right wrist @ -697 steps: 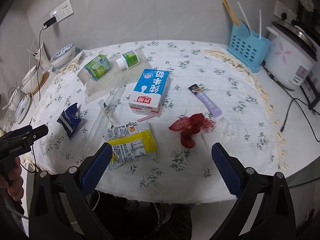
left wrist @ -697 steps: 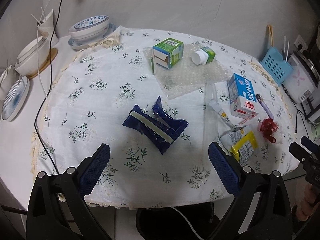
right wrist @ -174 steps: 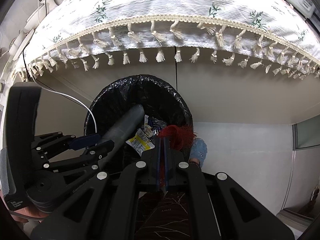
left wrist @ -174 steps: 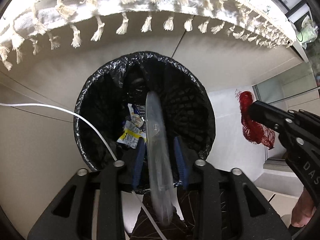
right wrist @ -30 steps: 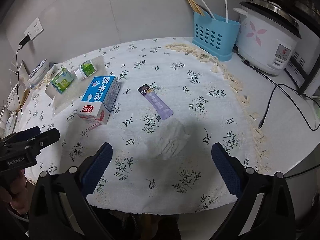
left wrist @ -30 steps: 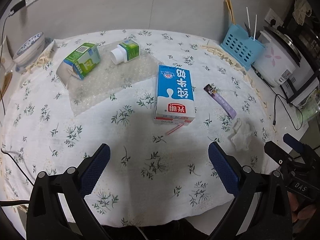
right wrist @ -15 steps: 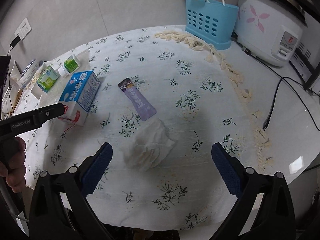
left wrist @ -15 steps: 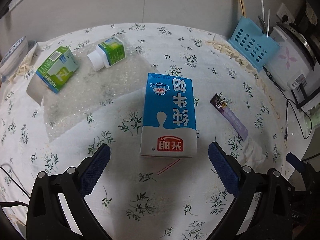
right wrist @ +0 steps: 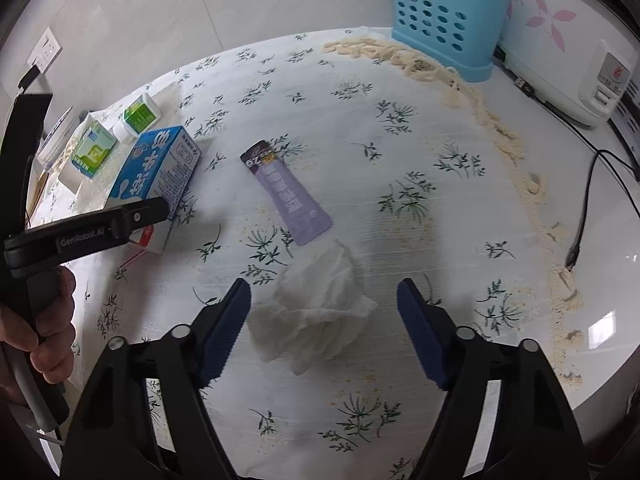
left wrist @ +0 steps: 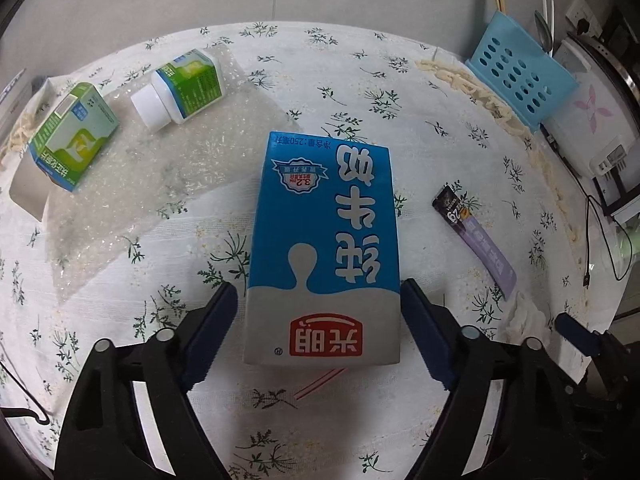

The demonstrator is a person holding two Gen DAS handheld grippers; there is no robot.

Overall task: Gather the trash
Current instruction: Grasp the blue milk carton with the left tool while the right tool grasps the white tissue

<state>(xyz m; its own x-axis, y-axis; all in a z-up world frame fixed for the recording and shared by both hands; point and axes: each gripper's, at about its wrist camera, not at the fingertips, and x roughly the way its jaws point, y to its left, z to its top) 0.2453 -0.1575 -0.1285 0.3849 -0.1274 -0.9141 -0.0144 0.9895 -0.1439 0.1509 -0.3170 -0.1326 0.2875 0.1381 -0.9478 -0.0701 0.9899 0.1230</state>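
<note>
A blue and white milk carton (left wrist: 324, 248) lies flat on the floral tablecloth (left wrist: 120, 300). My left gripper (left wrist: 320, 308) is open, its fingers on either side of the carton's near end, not closed on it. The carton also shows in the right wrist view (right wrist: 156, 168). A crumpled white tissue (right wrist: 316, 308) lies between the open fingers of my right gripper (right wrist: 324, 300). A purple sachet (right wrist: 286, 196) lies just beyond the tissue; it also shows in the left wrist view (left wrist: 476, 236).
A green box (left wrist: 74, 136) and a white-capped green bottle (left wrist: 180, 88) lie on bubble wrap (left wrist: 160, 168) at the far left. A blue utensil caddy (right wrist: 444, 20) and a rice cooker (right wrist: 572, 40) stand at the back right. A black cable (right wrist: 584, 208) runs on the right.
Both grippers have come down and forward. The left one now straddles the milk carton's near end and the right one straddles the tissue. Both have narrowed somewhat.
</note>
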